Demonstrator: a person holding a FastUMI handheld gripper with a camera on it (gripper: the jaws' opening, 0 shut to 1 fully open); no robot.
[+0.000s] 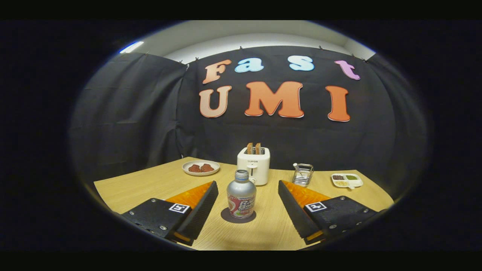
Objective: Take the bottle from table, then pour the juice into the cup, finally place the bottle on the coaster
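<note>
A silver bottle [241, 194] with a red and white label and a screw neck stands upright on a dark round coaster [238, 217] on the wooden table [150, 184]. My gripper [248, 185] is open, its two fingers spread wide on either side of the bottle without touching it. The bottle stands between the fingers, level with their tips. A cup is hidden from me.
Behind the bottle a white toaster [254, 165] holds two slices of bread. A plate [200, 168] with brown food lies to the back left. A small wire basket [303, 175] and a white divided dish [347, 180] sit to the back right.
</note>
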